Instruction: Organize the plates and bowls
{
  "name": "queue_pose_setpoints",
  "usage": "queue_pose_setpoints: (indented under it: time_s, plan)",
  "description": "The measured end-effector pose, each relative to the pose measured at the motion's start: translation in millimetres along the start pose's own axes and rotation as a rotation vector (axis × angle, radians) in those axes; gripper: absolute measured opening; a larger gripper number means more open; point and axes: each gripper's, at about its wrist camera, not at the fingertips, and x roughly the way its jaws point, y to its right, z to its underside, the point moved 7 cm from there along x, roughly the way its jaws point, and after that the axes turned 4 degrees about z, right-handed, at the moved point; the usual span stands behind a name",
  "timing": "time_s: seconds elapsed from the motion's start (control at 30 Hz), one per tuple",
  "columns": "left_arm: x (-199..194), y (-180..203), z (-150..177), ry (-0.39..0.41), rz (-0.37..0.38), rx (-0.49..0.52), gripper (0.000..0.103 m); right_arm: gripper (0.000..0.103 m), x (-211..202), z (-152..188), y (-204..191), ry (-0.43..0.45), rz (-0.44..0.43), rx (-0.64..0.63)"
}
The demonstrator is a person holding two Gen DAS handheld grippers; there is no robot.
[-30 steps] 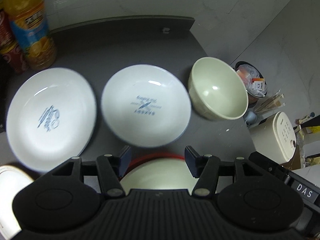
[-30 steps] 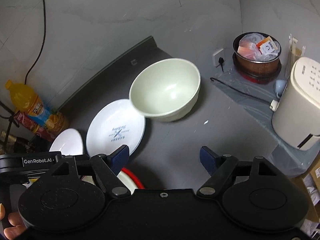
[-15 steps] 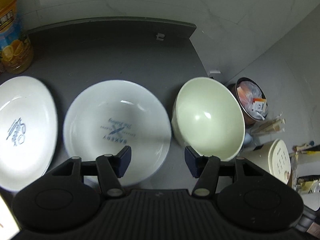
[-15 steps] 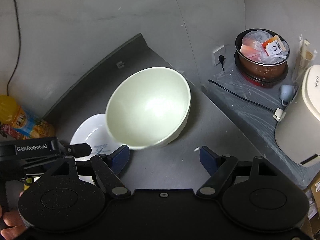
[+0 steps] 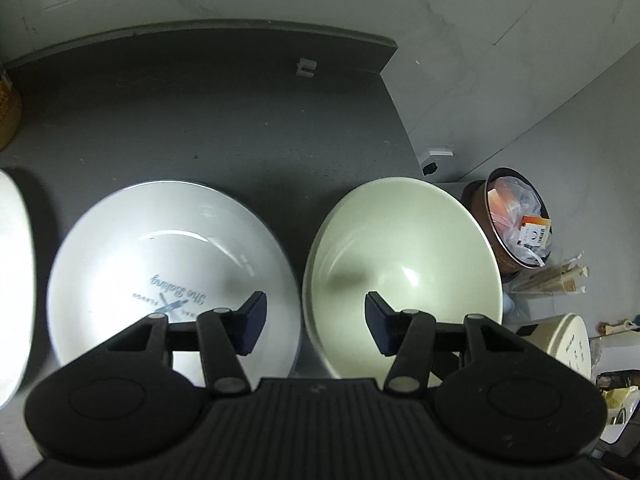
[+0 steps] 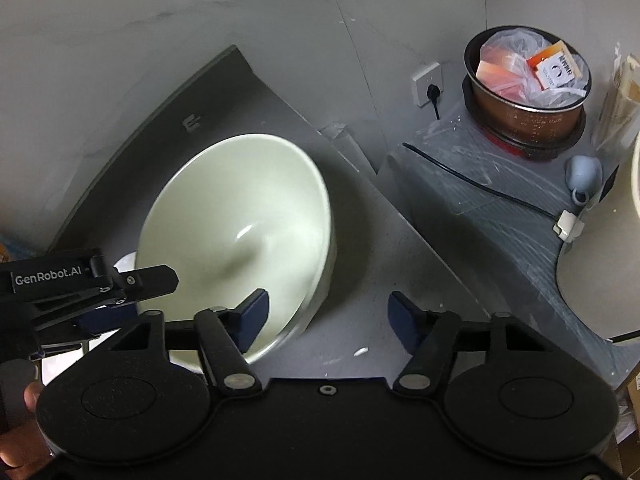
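Dark grey matte bench [image 5: 224,120] carries one deep, glossy pale-green bowl [image 5: 404,264] at its right end and, just beside it on the left, one shallow white glazed plate [image 5: 160,264] with blue lettering; a second white plate's [image 5: 12,280] rim shows at far left. Left gripper [image 5: 316,312] hangs over the gap between plate and bowl, jaws just closing, half apart, nothing between. Right gripper [image 6: 328,312] straddles the bowl's near rim, jaws just narrowing, pads not pressing. A copper-coloured pot [image 6: 528,100] of packets stands on the side shelf.
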Motion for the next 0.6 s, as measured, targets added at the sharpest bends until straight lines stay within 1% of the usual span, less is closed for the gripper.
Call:
queue_pose_setpoints:
  time_s: [0.03,0.07,0.1,0.13,0.17,0.2,0.3,0.33,0.37,0.4,0.43,0.53,0.6]
  plan:
    - [3,1,-1,-0.001,0.0,-0.002,0.05,0.057,3,-2,1,-0.006,-0.003,0.003]
    - [6,2,-1,-0.001,0.003,-0.005,0.045,0.053,6,-2,1,-0.011,-0.006,0.004]
    - [9,3,-2,-0.002,0.012,-0.009,0.044,0.048,9,-4,1,-0.016,-0.007,0.004]
    - [12,3,-2,-0.007,0.016,-0.015,0.041,0.046,13,-4,2,-0.023,-0.006,0.007]
    - [16,2,-1,-0.016,0.013,-0.023,0.035,0.042,16,-5,3,-0.031,-0.005,0.013]
    - [18,2,-1,-0.021,0.005,-0.03,0.035,0.038,18,-5,3,-0.037,-0.009,0.021]
    - [23,-2,-3,0.003,-0.05,-0.022,0.032,0.032,24,-6,3,-0.039,-0.005,0.028]
    - [24,-4,-4,0.006,-0.07,-0.022,0.028,0.031,27,-6,3,-0.04,0.001,0.029]
    - [25,-6,-4,0.007,-0.081,-0.027,0.026,0.027,30,-6,2,-0.046,0.001,0.033]
    - [26,-8,-4,0.008,-0.086,-0.032,0.026,0.022,32,-5,1,-0.05,-0.006,0.042]
    - [27,-11,-4,0.008,-0.095,-0.033,0.024,0.02,33,-6,0,-0.049,-0.011,0.045]
    - [28,-13,-6,0.008,-0.091,-0.03,0.024,0.015,36,-7,-6,-0.037,-0.01,0.024]
    - [27,-13,-6,0.012,-0.09,-0.02,0.024,0.012,35,-7,-6,-0.023,0.005,0.018]
